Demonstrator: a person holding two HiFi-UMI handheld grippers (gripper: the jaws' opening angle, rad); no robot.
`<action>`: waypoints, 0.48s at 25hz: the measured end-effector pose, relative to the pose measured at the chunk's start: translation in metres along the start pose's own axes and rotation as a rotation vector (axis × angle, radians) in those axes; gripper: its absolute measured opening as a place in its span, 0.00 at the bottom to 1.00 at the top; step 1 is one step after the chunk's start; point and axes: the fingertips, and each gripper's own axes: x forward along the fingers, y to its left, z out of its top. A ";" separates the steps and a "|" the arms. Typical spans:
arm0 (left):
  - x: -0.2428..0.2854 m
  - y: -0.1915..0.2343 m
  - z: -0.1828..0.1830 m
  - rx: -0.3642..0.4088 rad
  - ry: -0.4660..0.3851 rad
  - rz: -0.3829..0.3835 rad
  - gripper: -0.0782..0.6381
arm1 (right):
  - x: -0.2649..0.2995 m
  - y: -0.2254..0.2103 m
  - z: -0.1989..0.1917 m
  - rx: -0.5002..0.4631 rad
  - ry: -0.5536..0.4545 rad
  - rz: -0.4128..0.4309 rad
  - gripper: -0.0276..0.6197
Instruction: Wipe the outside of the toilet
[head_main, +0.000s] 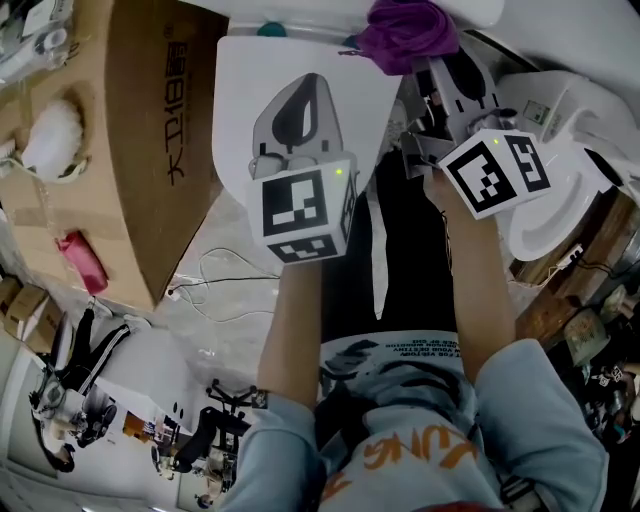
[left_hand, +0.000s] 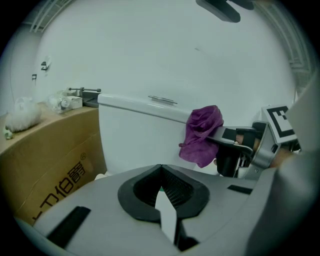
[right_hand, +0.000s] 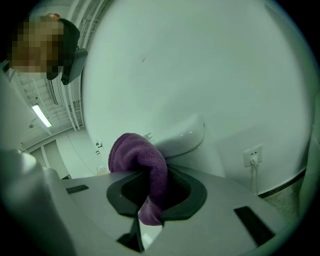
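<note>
The one white toilet (left_hand: 135, 142) stands beside the one cardboard box (head_main: 140, 130). Wiping its outside well likely means pressing flat against the porcelain in overlapping strokes, top downward. Of two grippers, the left gripper (left_hand: 161, 195) has jaws closed on nothing, while the right gripper (right_hand: 150, 197) grips the one purple cloth (right_hand: 142, 162) near the toilet's top edge.

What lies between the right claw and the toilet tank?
A purple cloth, gripped in the right claw and lying against the tank lid; the left gripper view shows it.
</note>
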 end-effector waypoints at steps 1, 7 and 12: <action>0.001 -0.002 0.000 0.001 0.003 -0.004 0.14 | -0.005 -0.005 0.001 0.001 -0.001 -0.015 0.15; 0.010 -0.014 0.002 0.002 0.009 -0.029 0.14 | -0.031 -0.038 0.011 0.001 -0.012 -0.099 0.15; 0.012 -0.007 0.000 -0.020 0.008 -0.023 0.14 | -0.048 -0.059 0.010 0.009 -0.012 -0.159 0.15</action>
